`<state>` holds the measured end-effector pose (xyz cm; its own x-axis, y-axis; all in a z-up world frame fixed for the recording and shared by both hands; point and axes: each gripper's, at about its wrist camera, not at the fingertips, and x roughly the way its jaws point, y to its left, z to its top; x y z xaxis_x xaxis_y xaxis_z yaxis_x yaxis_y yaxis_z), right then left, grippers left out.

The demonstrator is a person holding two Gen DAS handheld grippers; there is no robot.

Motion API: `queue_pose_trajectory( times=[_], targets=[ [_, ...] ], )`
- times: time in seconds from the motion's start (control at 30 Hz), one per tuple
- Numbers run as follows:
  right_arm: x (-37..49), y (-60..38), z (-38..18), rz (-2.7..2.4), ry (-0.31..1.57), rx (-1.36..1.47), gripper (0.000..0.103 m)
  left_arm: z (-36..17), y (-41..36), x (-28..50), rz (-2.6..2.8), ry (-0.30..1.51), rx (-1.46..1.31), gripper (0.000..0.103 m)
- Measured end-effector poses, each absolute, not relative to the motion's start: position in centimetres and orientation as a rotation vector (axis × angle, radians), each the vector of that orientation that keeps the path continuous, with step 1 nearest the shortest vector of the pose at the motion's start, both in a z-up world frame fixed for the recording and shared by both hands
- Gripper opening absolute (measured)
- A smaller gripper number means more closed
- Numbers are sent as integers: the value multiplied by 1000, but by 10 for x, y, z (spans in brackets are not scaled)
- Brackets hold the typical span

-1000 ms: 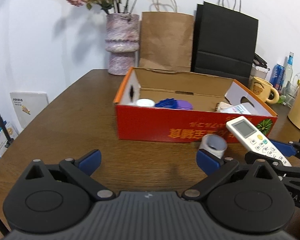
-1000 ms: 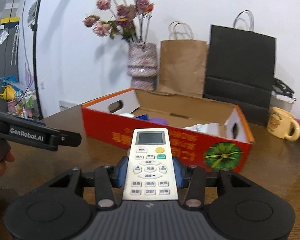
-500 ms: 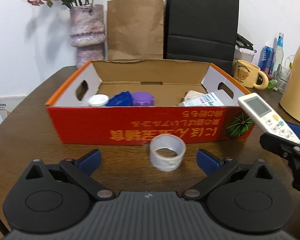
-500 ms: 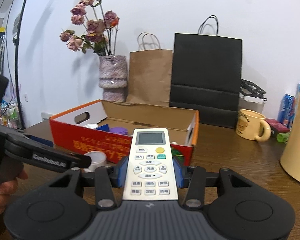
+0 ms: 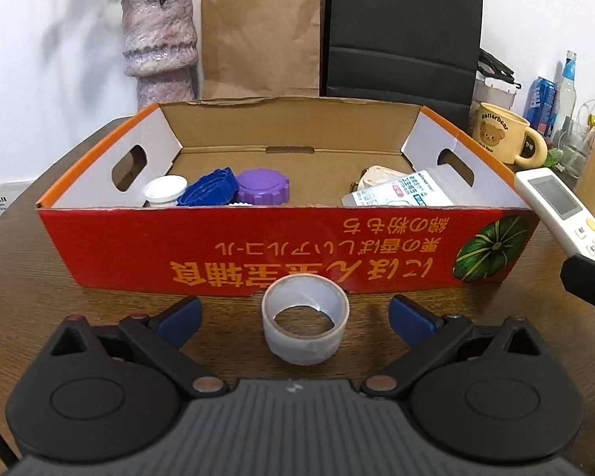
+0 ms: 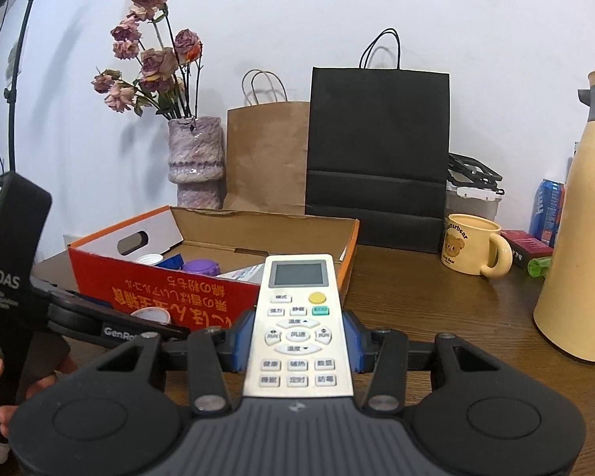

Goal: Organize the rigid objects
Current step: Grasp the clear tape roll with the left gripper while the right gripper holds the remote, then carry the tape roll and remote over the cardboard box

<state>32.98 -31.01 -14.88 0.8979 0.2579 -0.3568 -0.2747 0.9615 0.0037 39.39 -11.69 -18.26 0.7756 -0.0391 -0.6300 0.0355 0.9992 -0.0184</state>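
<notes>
A roll of clear tape (image 5: pixel 304 319) stands on the wooden table (image 5: pixel 39 277), just in front of the red cardboard box (image 5: pixel 258 254) and centred between the blue pads of the left gripper (image 5: pixel 295 313). A second ago the roll sat off to the right, half hidden behind one pad; the gripper has since swung across to frame it. Its jaws are closing, with the roll between them, but the pads are clear of its sides, so it is not yet gripped. This looks like the start of picking it up for the box.

The right gripper (image 6: pixel 297 343) is clenched on a white remote control (image 6: pixel 297 325), buttons up. It has carried the remote from the middle of the box front to beside the box's right end, likely waiting its turn.

The open box already holds a white cap (image 5: pixel 166 190), a blue lid (image 5: pixel 212 192), a purple lid (image 5: pixel 262 185), a beige item (image 5: pixel 379 176) and a printed packet (image 5: pixel 400 194).

Behind stand a vase (image 5: pixel 160 43), two paper bags and a bear mug (image 5: pixel 503 137).
</notes>
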Motion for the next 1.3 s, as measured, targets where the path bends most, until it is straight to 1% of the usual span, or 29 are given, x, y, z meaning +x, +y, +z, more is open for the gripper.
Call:
queue_pose_trajectory(
  times=[0.03, 0.07, 0.1, 0.13, 0.17, 0.2, 0.83, 1.3],
  targets=[
    [330, -310, -149, 275, 364, -47, 45, -183, -117, 395, -41, 687, -7, 94],
    [330, -310, -150, 274, 365, -48, 45, -184, -117, 396, -44, 691, -8, 86],
    [330, -310, -150, 273, 367, -48, 45, -184, -117, 397, -49, 695, -9, 74],
    [330, -310, -151, 272, 368, -47, 45, -185, -118, 398, -57, 699, -10, 71],
    [330, -310, -151, 271, 370, -47, 45, -184, -118, 397, -54, 692, 0, 61],
    [330, -309, -151, 271, 371, -47, 45, -184, -119, 395, -63, 687, 2, 44],
    [320, -301, -150, 282, 339, -53, 45, -169, -108, 371, -44, 604, -16, 44],
    [315, -283, -140, 276, 315, -28, 45, -140, -85, 349, -28, 529, -29, 44]
  ],
)
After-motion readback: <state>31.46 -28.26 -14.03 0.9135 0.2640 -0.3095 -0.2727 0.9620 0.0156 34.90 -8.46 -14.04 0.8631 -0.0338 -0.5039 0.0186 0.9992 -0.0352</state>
